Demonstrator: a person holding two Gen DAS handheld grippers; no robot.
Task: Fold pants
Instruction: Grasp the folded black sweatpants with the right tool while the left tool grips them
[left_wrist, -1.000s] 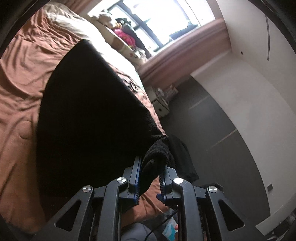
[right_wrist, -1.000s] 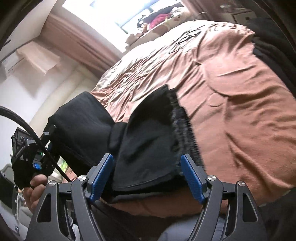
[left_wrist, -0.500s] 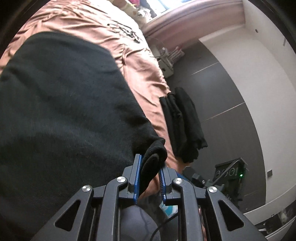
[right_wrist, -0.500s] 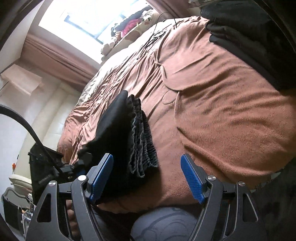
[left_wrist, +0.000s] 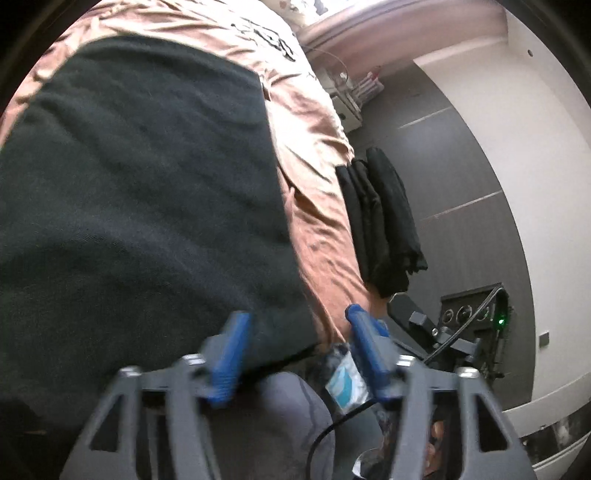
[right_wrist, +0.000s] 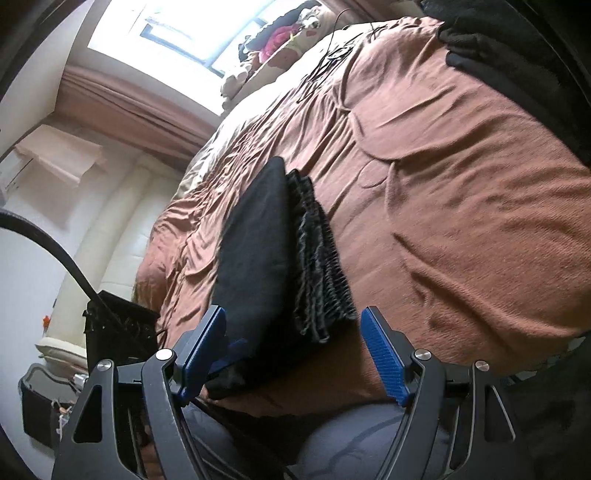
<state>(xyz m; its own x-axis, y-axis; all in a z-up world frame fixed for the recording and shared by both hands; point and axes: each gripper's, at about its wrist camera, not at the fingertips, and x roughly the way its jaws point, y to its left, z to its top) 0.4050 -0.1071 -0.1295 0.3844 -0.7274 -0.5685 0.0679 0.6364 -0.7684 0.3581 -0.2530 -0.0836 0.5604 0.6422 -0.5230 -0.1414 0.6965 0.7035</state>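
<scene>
Pants corner no longer pinched vs a sec ago, left gripper jaws opening, cloth between but loose, right gripper wide, empty, over bedspread.

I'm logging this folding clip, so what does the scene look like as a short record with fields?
surface: bed with brown bedspread
garment: black pants, folded flat near the bed's edge
waistband: gathered elastic waistband on the pants' right side in the right wrist view
left gripper: jaws opening, pads off the cloth, pants corner between them
right gripper: open, straddling the pants' near end without gripping
other clothes: dark garments hanging over the bed's side
</scene>
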